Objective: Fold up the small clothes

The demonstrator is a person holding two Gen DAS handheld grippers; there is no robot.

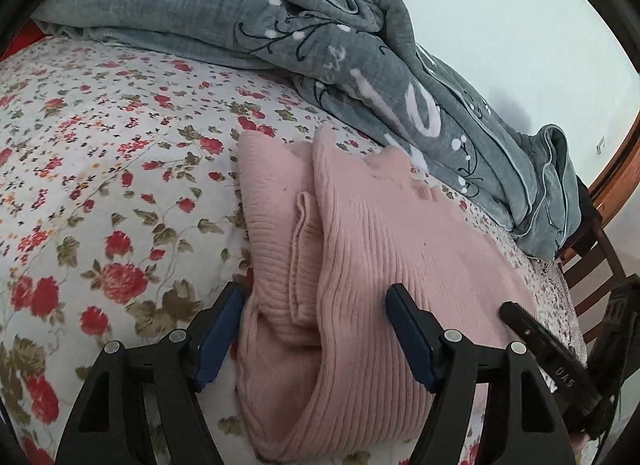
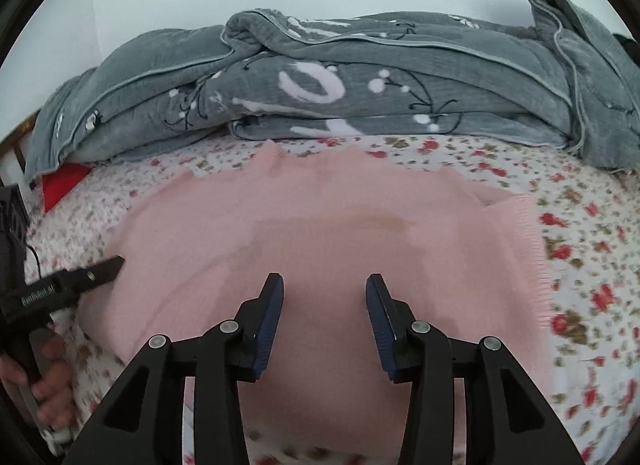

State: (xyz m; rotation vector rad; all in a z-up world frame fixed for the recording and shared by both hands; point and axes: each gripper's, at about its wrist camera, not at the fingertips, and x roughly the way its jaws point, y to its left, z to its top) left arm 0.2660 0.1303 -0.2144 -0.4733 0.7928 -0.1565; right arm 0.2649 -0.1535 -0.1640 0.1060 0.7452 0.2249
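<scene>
A pink ribbed knit sweater (image 1: 360,233) lies on the floral bedsheet (image 1: 100,169), with a sleeve folded in over its body. My left gripper (image 1: 316,297) stands open at the sweater's near left edge. One fingertip (image 1: 234,297) is beside the fold and the other rests over the ribbed body, with neither pad pressing. In the right wrist view the sweater (image 2: 320,225) spreads flat and blurred. My right gripper (image 2: 324,285) hovers open over its near middle, with nothing between the fingers. The left gripper (image 2: 100,267) shows at the sweater's left edge, held by a hand (image 2: 48,377).
A crumpled grey blanket (image 2: 320,85) with white and black print is heaped along the far side of the bed against a pale wall. A red item (image 2: 64,181) peeks out at its left end. A wooden frame and chair (image 1: 596,249) stand past the bed's right end.
</scene>
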